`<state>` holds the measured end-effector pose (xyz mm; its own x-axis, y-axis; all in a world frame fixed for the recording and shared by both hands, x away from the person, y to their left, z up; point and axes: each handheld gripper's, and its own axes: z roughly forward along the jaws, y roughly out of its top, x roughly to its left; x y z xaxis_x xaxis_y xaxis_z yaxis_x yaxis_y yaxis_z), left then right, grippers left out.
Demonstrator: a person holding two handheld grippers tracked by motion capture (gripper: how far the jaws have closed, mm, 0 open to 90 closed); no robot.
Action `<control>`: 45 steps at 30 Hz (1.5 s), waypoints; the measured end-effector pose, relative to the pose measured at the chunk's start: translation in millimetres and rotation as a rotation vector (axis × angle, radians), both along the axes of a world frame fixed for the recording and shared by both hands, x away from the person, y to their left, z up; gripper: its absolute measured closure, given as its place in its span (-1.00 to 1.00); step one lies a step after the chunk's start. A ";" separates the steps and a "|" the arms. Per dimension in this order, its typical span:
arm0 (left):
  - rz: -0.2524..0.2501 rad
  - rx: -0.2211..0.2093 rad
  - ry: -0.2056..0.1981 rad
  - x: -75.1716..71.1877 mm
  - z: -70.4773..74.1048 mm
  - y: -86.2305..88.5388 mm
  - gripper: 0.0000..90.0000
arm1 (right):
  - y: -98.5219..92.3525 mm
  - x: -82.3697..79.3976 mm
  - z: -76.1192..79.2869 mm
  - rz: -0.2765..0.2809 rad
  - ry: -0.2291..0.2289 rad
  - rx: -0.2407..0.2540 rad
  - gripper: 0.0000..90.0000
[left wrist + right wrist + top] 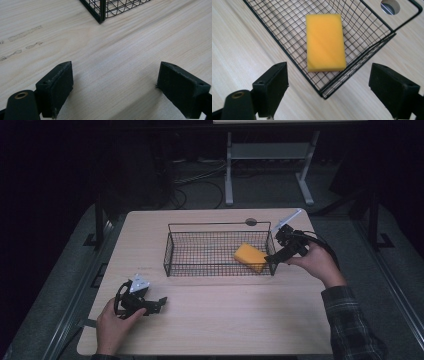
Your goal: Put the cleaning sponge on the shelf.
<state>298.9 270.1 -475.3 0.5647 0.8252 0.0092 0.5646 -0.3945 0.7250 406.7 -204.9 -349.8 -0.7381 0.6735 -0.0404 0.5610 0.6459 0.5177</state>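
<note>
The wire basket (372,47) was cut off at 12 o'clock; inside lay the yellow sponge (325,42). Right gripper (328,92) and left gripper (115,92) stood wide, empty.

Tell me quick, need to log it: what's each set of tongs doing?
Left tongs: open, empty, over the table.
Right tongs: open, empty, by the basket.

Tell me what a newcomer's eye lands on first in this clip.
The bright yellow sponge stands out, lying in the right end of the black wire basket at the middle of the pale wooden table. The right gripper sits at that basket end with jaws open and nothing between them. The left gripper rests open near the table's front left.
</note>
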 end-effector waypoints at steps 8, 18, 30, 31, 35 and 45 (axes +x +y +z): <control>0.000 0.000 0.000 0.0 0.0 0.0 -0.72 | -13.9 -19.3 -13.9 -0.029 -0.010 0.016 -0.70; 0.000 0.000 0.000 0.0 0.0 0.0 -0.72 | -32.8 -41.3 -33.9 -0.066 -0.010 0.043 -0.73; 0.000 0.000 0.000 0.0 0.0 0.0 -0.72 | -44.7 -65.0 -64.2 -0.101 -0.021 0.072 -0.74; 0.000 0.000 0.000 0.0 0.0 0.0 -0.72 | -45.4 -67.1 -67.2 -0.105 -0.023 0.072 -0.74; 0.000 -0.002 -0.002 0.0 -0.2 -0.1 -0.72 | -48.3 -74.5 -77.2 -0.118 -0.027 0.069 -0.76; 0.000 -0.002 -0.002 0.0 -0.2 0.0 -0.72 | -60.4 -91.7 -98.0 -0.164 -0.047 0.088 -0.79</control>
